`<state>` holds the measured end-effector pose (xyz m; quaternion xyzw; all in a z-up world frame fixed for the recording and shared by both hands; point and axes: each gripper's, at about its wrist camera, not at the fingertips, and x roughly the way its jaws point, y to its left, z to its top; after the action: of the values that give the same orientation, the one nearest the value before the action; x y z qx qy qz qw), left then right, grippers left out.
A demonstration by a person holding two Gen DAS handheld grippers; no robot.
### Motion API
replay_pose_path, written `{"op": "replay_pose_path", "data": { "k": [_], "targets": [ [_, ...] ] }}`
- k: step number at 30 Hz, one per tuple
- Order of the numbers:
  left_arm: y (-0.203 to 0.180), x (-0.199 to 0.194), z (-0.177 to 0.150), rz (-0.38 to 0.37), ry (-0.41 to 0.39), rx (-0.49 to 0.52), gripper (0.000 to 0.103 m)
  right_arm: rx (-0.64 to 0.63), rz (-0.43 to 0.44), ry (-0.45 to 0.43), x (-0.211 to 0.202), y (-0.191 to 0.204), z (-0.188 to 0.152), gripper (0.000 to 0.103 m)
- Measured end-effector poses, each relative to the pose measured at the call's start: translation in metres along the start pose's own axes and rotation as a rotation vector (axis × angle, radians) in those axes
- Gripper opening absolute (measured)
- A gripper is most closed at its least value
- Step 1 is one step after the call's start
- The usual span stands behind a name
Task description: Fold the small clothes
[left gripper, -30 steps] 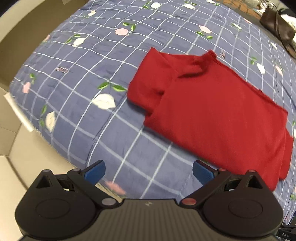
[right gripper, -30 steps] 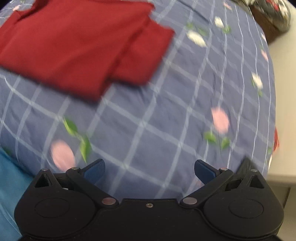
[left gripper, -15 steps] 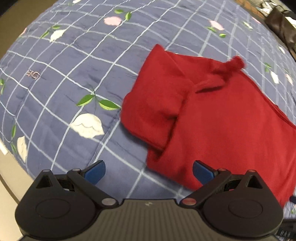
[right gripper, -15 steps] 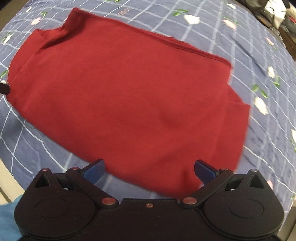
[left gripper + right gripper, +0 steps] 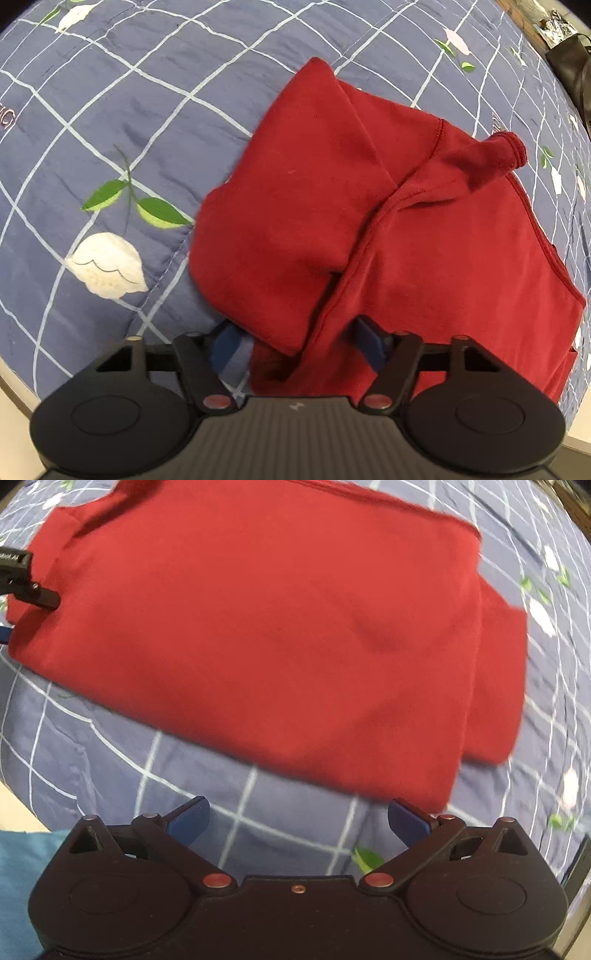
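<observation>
The red shirt (image 5: 424, 251) lies flat on the bed's blue checked quilt (image 5: 110, 110). Our left gripper (image 5: 295, 343) has narrowed around the sleeve edge, so we'd pinch both layers; our right gripper (image 5: 297, 821) hovers wide near the hem.

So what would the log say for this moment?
left gripper: open, around shirt edge | right gripper: open, short of shirt | shirt: flat on quilt

Pink stitched lettering on the blue quilt (image 5: 110, 110), cut off at the edge, not legible
</observation>
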<state>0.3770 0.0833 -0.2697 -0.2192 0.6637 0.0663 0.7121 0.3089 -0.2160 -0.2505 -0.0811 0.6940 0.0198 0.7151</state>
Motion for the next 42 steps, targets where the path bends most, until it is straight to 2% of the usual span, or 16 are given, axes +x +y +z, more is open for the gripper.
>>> {"op": "replay_pose_path", "data": {
  "k": [4, 7, 9, 12, 19, 26, 30, 36, 42],
  "targets": [
    [-0.009, 0.000, 0.002, 0.017, 0.006, 0.008, 0.061, 0.055, -0.010, 0.017, 0.003, -0.009, -0.004, 0.102],
    [-0.015, -0.001, 0.004, 0.017, 0.006, 0.012, 0.046, 0.047, -0.013, 0.025, 0.005, -0.008, -0.004, 0.103],
    [-0.018, -0.005, 0.007, 0.016, -0.004, 0.012, 0.028, 0.031, -0.010, 0.023, 0.006, -0.006, -0.005, 0.103],
    [-0.023, -0.013, 0.005, 0.008, -0.029, 0.020, 0.016, 0.002, -0.001, 0.011, 0.002, 0.004, -0.015, 0.103],
    [-0.045, -0.036, -0.008, 0.050, -0.105, 0.099, 0.012, -0.042, 0.017, -0.024, -0.002, -0.001, -0.018, 0.102],
    [-0.086, -0.069, -0.023, 0.093, -0.186, 0.153, 0.011, -0.080, 0.010, -0.055, -0.006, -0.037, -0.019, 0.103],
    [-0.132, -0.084, -0.040, 0.121, -0.254, 0.276, 0.010, -0.053, 0.009, -0.073, -0.007, -0.069, -0.025, 0.103],
    [-0.212, -0.104, -0.088, 0.100, -0.336, 0.498, 0.010, -0.039, -0.009, -0.059, -0.006, -0.120, -0.037, 0.103],
    [-0.290, -0.097, -0.143, 0.039, -0.341, 0.708, 0.010, -0.020, -0.033, -0.052, 0.000, -0.165, -0.059, 0.103]
  ]
}}
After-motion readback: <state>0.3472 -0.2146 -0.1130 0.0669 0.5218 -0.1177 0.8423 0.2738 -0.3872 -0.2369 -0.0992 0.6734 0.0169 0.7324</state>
